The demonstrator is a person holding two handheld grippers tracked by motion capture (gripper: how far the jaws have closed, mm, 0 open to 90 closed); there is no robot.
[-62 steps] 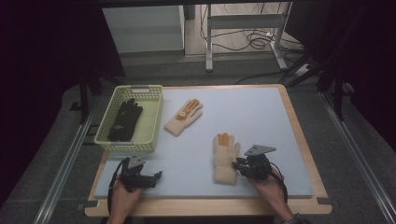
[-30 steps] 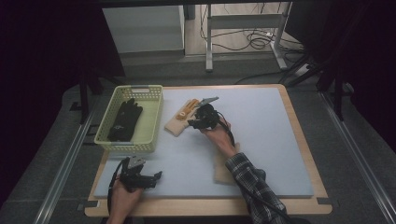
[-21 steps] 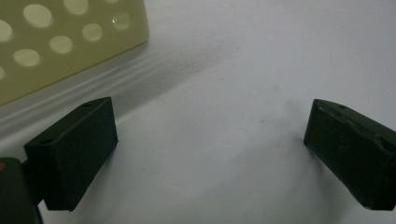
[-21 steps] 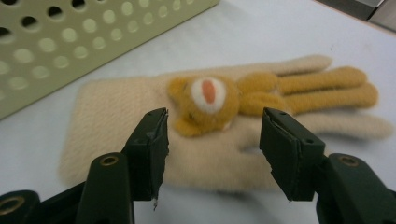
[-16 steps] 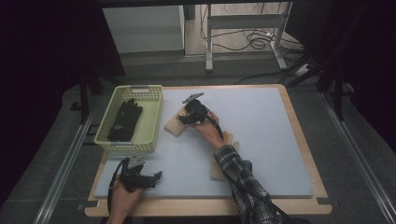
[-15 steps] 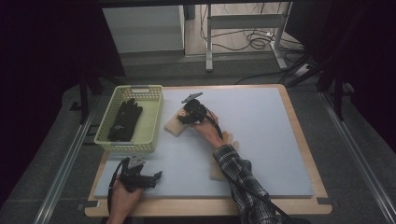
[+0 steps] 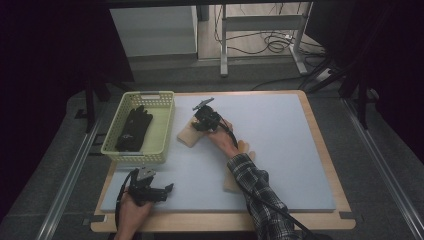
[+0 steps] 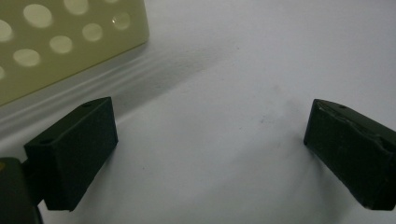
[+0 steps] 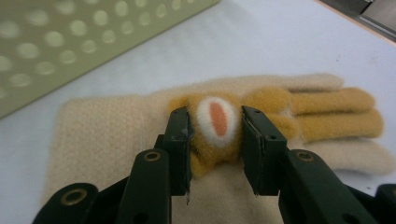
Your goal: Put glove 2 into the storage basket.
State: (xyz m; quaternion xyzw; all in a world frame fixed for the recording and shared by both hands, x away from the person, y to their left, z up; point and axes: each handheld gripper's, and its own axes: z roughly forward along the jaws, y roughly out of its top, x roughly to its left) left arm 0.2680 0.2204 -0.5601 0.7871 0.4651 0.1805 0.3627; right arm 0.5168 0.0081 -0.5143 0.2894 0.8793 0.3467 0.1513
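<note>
A cream glove with orange fingers (image 9: 93, 130) lies flat on the pale blue mat beside the green basket (image 9: 70, 51). My right gripper (image 9: 217, 135) has just been closing and now pinches the glove's raised orange-and-white patch between its pads. From above, this gripper (image 7: 202, 121) sits over the glove (image 7: 187, 136), just right of the basket (image 7: 167, 125). A second glove of the same kind (image 7: 235, 177) lies partly under the right forearm. My left gripper (image 7: 167, 189) rests at the front left, and its jaws (image 8: 210, 154) stand wide with bare mat between them.
Black gloves (image 7: 134, 127) lie inside the basket, whose perforated wall (image 8: 70, 37) rises close to the left gripper. The mat (image 7: 280, 130) stretches bare to the right, framed by the wooden table edge (image 7: 325, 150). Cables and a metal stand are beyond the table.
My right gripper came from the front right glove across to the far glove by the basket, then settled onto it and closed. The left gripper stayed where it was.
</note>
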